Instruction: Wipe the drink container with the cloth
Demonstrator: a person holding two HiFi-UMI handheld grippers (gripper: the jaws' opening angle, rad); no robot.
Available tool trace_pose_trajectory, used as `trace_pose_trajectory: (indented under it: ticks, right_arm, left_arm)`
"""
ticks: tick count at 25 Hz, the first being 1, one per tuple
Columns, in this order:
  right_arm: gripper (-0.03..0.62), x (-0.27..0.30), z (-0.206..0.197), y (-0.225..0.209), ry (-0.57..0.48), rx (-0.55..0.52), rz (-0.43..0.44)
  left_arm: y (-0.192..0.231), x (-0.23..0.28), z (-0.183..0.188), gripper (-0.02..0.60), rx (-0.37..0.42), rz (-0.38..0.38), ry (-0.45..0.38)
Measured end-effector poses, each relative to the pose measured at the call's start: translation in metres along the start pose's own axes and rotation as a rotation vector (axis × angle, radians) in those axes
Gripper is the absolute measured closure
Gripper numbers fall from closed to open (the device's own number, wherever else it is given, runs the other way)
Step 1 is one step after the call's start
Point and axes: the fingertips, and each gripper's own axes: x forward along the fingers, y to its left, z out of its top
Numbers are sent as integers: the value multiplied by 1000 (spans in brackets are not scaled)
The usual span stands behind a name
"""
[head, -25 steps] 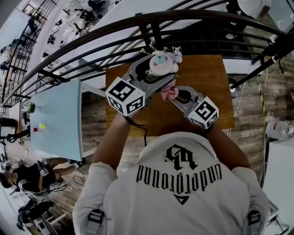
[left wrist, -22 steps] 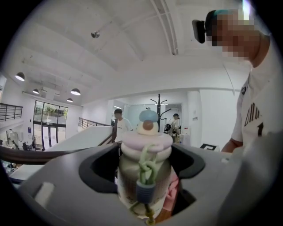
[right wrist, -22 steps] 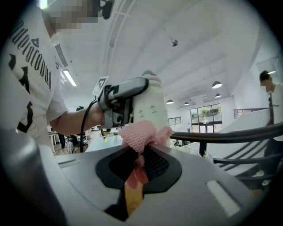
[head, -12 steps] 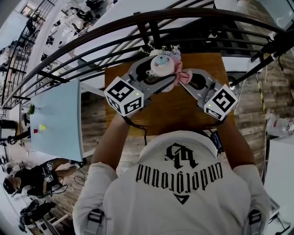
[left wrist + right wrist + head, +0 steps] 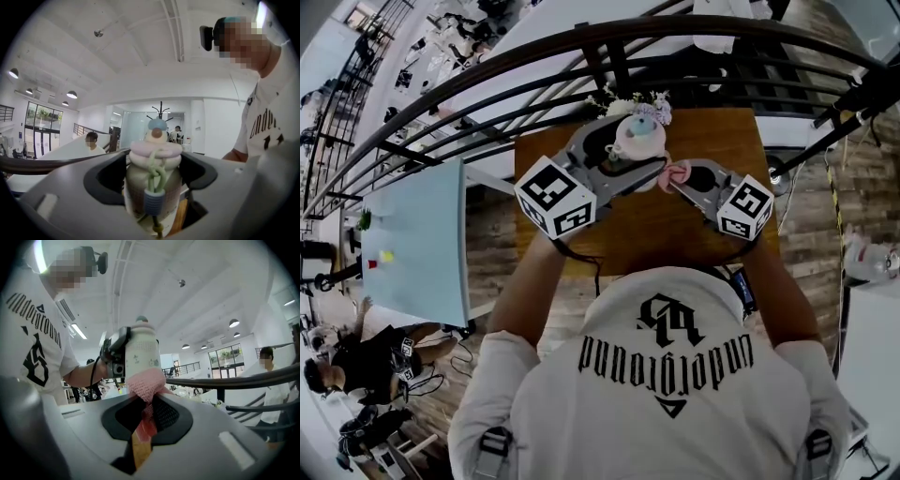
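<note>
Now the drink container (image 5: 637, 137) sits over the far end of the table (image 5: 656, 234), its body clamped in my left claw (image 5: 152, 201). It looks like smooth, hard, light plastic, likely slippery, so the body below the lid is the safest hold. My right claw (image 5: 143, 404) pinches the soft pink cloth (image 5: 146, 383) against the bottle's lower side. Only the left gripper view shows the looped strap (image 5: 154, 176); only the head view shows the table

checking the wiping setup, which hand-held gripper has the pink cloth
The right hand-held gripper: its jaws are shut on the pink cloth, held up at the drink container. The left hand-held gripper clamps the drink container itself.
</note>
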Motion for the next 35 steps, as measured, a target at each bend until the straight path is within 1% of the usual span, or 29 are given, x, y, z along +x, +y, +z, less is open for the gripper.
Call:
trace_pose_trajectory:
  ticks: [3,6,8,10,13,16,19,23,25,28,33,35]
  right_arm:
    - [559,-6,43,7,-74,-40,48]
    - [559,-11,88,11,-138,-90,79]
    - [559,-13,107,14,-161,-117,93]
    - [559,-14,112,14,-173,-124,98]
    - [559,-17,96,11,-185,-75,87]
    - [559,-16,63,9,-168,-2,68]
    - [559,-13,27,11,-150,81,67]
    - [559,-5,-11,12,-88,128,92]
    - [559,-4,-14,10,-72,136,105]
    - [559,-6,11,11,-89,99,127]
    - [559,-14,83,10,-195,30,161]
    - [559,-16,102,8,-216,2,167]
  left_arm:
    - [-7,-2,-2,178,10,-24,3]
    - [-9,-4,0,179,9,-42,-5]
    - [-10,-4,0,179,7,-50,-11]
    - [-12,-4,0,181,6,-54,-16]
    - [-15,-3,1,181,6,-59,-23]
    - [-17,-3,3,182,2,-72,-26]
    - [-22,-3,5,183,17,-93,-24]
    - [-28,-4,5,184,33,-119,-34]
    - [-30,-5,6,184,35,-128,-46]
    - [-33,-8,7,186,33,-137,-53]
    - [-39,-12,2,189,37,-157,-62]
    - [-43,-10,0,196,39,-162,-64]
